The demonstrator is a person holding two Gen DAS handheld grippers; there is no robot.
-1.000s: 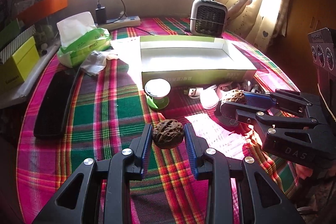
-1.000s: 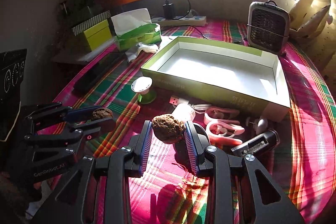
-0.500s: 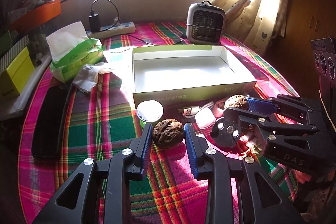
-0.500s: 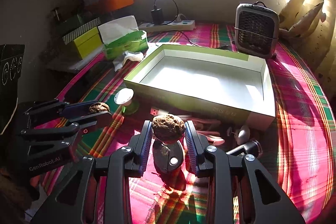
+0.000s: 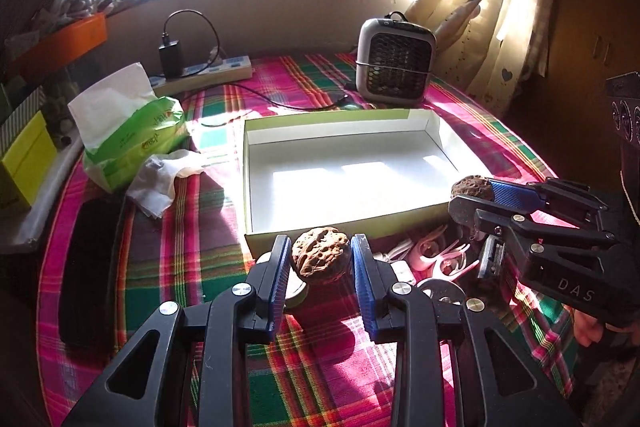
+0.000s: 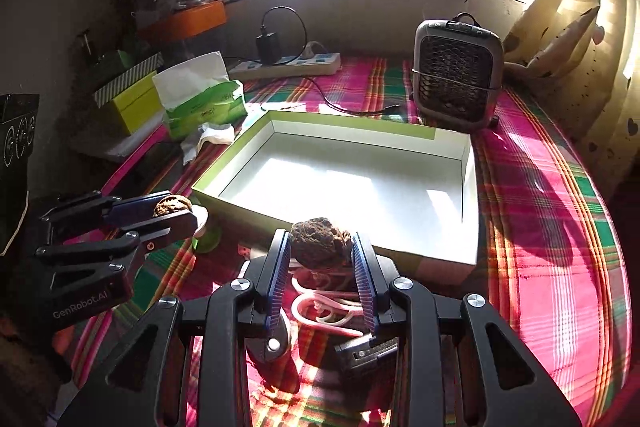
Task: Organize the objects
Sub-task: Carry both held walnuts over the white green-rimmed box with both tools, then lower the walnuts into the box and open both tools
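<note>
Walnut (image 5: 319, 254) clamped in left tool (image 5: 320, 259).

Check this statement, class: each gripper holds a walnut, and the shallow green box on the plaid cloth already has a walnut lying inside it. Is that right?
Not quite. The green box is empty: the right wrist view shows only its bare white floor. The rest stands: the left gripper holds a walnut, and the right gripper holds the other walnut, above the plaid cloth.
</note>
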